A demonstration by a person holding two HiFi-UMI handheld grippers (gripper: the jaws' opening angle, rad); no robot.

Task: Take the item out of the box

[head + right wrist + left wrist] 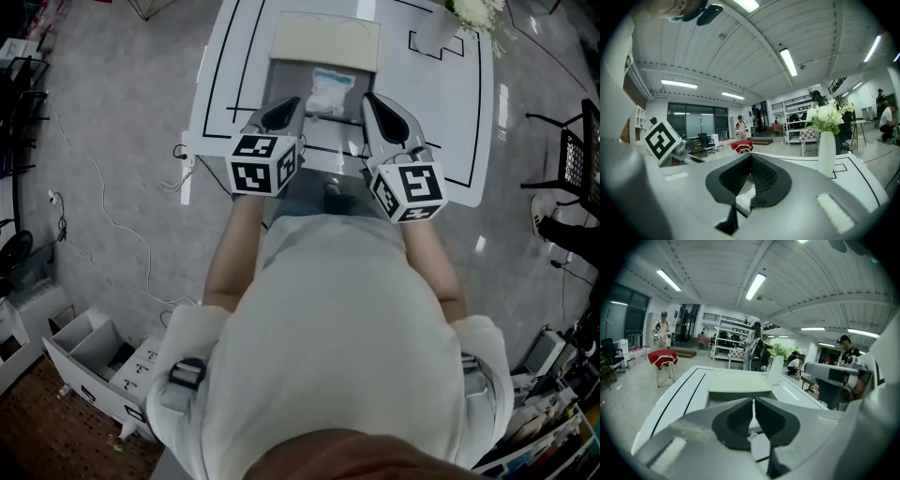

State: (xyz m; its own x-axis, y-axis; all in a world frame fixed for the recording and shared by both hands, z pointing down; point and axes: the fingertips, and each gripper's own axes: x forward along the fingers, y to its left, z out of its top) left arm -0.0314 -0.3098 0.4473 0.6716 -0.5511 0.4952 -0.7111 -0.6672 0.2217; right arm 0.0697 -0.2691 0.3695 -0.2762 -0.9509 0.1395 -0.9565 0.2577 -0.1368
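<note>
Head view: I am seeing both tools side by side over the near part of the table (pixel 459 122), in the upper middle of the frame. The person's forearms are filling the centre below them.

The left gripper (pixel 292 101) is pointing up-frame toward the lower left corner of the box (pixel 286 80). The right gripper (pixel 368 97) is pointing toward its lower right corner. I cannot tell whether either tip is touching the box.

The box is sitting open between the black lines on the table, with its cream lid (pixel 325 39) folded back toward the top of the frame. The bag (pixel 330 92), clear with pale contents, is lying inside the box just right of centre. It is lying between the two tool tips, and neither one is on it.

Left gripper view: the left gripper (pixel 753 400) is showing its jaws pressed together, with only a hairline slit between the pads and nothing caught there. The lid (pixel 738 382) is lying flat just beyond them, mid-frame.

Right gripper view: the right gripper (pixel 750 155) is showing its tips meeting. A small gap lower down is letting something white behind show through. I am seeing nothing pinched.

A white vase (pixel 826 147) of flowers is standing right of centre in this view, on the table. In the head view, the vase is at the upper right (pixel 473 14).
</note>
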